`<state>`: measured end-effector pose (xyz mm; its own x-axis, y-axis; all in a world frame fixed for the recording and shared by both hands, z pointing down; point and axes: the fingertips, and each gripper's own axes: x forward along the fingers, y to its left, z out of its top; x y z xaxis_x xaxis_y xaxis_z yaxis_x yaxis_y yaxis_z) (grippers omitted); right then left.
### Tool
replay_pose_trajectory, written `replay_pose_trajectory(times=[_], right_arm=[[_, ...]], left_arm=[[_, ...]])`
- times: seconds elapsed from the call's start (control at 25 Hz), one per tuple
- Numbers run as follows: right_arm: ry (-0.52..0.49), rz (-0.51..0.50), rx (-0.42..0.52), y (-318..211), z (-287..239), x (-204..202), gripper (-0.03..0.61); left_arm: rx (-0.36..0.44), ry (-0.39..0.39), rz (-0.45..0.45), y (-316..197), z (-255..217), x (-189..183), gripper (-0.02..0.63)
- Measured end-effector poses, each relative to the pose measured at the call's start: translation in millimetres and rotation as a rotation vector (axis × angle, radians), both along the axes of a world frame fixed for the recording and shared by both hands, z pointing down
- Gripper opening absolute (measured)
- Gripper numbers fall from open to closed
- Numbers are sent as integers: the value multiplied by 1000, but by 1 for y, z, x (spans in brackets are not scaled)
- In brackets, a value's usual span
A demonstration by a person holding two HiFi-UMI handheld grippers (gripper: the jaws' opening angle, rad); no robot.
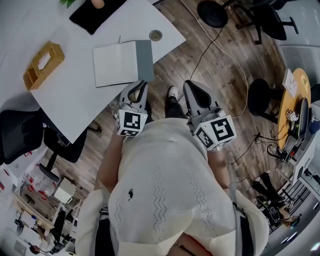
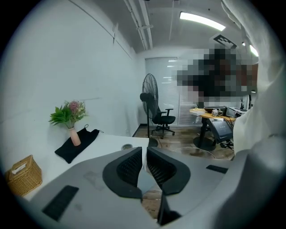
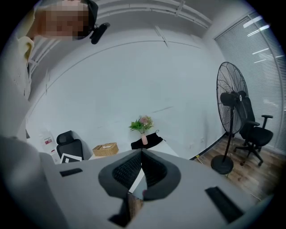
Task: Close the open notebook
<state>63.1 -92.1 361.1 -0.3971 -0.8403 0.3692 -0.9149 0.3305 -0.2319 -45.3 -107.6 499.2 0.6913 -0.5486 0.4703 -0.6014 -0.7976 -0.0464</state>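
The notebook (image 1: pixel 122 62) lies flat on the white table (image 1: pixel 75 102) near its front edge: a white rectangle with a grey strip along its right side. Whether it lies open or closed I cannot tell. My left gripper (image 1: pixel 139 89) hovers just in front of the notebook's near right corner, over the table's edge, jaws together and empty. In the left gripper view the left gripper (image 2: pixel 144 150) shows only a thin slit between its pads. My right gripper (image 1: pixel 192 91) hangs over the wooden floor to the right of the table, shut and empty. The right gripper (image 3: pixel 141 153) has its pads meeting at the tips.
A wicker basket (image 1: pixel 44 64) stands at the table's left, a black cloth (image 1: pixel 95 14) at the back, and a round cable port (image 1: pixel 155 35) behind the notebook. A black office chair (image 1: pixel 20 132) sits left of the table. Cables, stools and a standing fan (image 2: pixel 149 96) occupy the floor.
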Motion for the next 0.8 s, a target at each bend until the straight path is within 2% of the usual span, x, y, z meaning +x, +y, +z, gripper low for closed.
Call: replay_pose_trajectory(times=[0.2,0.28,0.32,0.56,0.8], right_arm=[[-5,-7,-31,3,8,10,2],[-7,-4,-42,2,12,14,2],[-8,-3,-47,2,14,16,2],[-12,-5,-76,8,23,23,2],[-20,-14,-116,14,35,25,2]], left_arm=[[-45,-40,0,5,25,13,25],[-66,-56,6,6,35,17,93],[-76,-64,12,7,40,19,103],[-126,-120,28,11,72,29,104],[-204,-187,-32,11,109,30,120]])
